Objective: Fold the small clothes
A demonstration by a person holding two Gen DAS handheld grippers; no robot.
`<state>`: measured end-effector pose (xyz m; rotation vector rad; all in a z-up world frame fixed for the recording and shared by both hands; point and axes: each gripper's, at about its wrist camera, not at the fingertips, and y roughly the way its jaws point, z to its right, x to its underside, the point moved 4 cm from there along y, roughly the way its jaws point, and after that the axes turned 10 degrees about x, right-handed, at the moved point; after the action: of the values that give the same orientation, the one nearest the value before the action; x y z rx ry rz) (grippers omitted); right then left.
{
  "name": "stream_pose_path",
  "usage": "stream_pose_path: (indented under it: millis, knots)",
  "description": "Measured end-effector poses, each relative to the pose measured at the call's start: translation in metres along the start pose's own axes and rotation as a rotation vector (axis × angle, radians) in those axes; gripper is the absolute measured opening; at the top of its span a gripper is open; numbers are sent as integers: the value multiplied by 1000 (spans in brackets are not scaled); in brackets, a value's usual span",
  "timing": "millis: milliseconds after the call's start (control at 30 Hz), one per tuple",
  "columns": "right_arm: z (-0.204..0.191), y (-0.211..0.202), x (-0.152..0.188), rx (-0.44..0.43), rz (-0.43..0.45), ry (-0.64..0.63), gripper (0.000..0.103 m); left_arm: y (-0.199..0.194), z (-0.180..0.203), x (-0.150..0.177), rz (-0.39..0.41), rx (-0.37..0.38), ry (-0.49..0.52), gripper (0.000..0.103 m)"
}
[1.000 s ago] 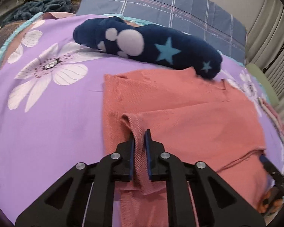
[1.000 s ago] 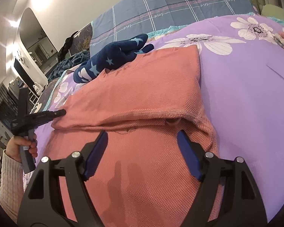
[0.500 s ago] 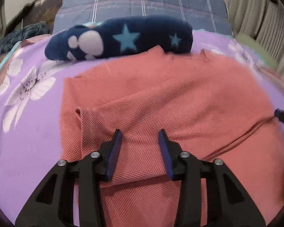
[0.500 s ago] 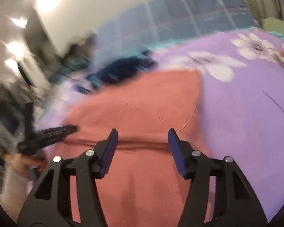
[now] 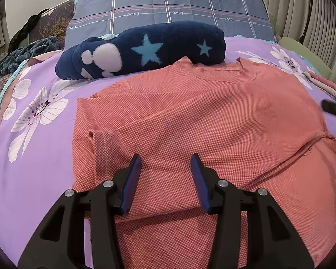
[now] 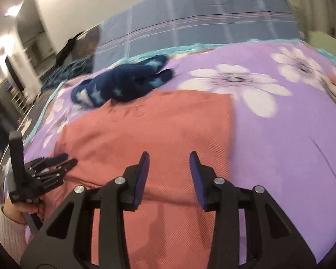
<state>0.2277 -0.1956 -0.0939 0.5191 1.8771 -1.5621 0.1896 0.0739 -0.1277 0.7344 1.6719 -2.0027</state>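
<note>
— Where's the coral shirt [image 5: 201, 116]?
— Flat on the purple floral bedspread [image 5: 38, 157], collar pointing toward the pillow [image 5: 168, 6].
— Neighbours?
— A navy star fleece [image 5: 145, 49] touches its collar.
— Grippers?
— The left gripper [image 5: 165, 170] is opening, the right gripper [image 6: 169, 170] closing; both hold nothing.

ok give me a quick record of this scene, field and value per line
surface: bed with purple floral sheet
garment: salmon knit top, lying flat, left sleeve folded in over the body
behind garment: navy star-print fleece, rolled, touching the top's collar edge
headboard end: blue plaid pillow
left gripper: jaws opening, over the top, nothing pinched
right gripper: jaws closing, over the top, no cloth between the pads
far right edge: folded pink clothes
</note>
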Motion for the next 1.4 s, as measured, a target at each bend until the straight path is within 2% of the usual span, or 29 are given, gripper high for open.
stream_pose_path:
  millis: [67,133,267,400,500,567,633,667,733,767,833,900,1000,1100,1167,1233,1333,1400]
  knots:
    - [-3,35,14,183,-73,-127,43,0,0,0,3,5,-2,48]
    - [-6,38,22,194,-34,-150,43,0,0,0,5,6,-2,49]
    - [-13,24,16,242,-41,-170,44,0,0,0,8,11,-7,49]
    - [-32,13,3,138,-13,-149,44,0,0,0,9,12,-7,49]
    - [-59,16,-7,160,11,-210,55,0,0,1,10,8,-4,50]
    - [-69,47,8,198,-99,-250,64,0,0,1,11,17,-11,50]
    - [-73,54,17,219,-40,-269,66,0,0,1,11,23,-14,51]
    - [-72,50,15,210,-42,-263,66,-1,0,0,12,27,-15,51]
    - [-66,41,12,163,-74,-235,64,-8,-1,0,28,73,-26,62]
    - [-58,29,13,138,-76,-202,63,-19,-2,3,29,82,-34,63]
    - [-36,-4,20,109,-47,-147,63,-41,-3,12,48,79,-20,67]
    - [-14,-41,36,59,-8,-125,63,-72,-4,32,73,117,19,74]
    - [22,-84,72,1,-20,-80,63,-97,-10,75,16,149,28,74]
    - [43,-106,109,-42,-66,-51,54,-111,-10,117,-51,204,6,74]
    - [48,-116,131,-86,-98,-38,51,-127,-5,138,-46,223,24,72]
    - [52,-123,155,-87,-135,-22,50,-138,-2,151,-52,245,16,67]
    - [53,-136,182,-100,-132,10,50,-152,7,172,-59,364,-35,57]
    - [56,-147,195,-129,-132,30,50,-159,16,185,-57,415,-39,56]
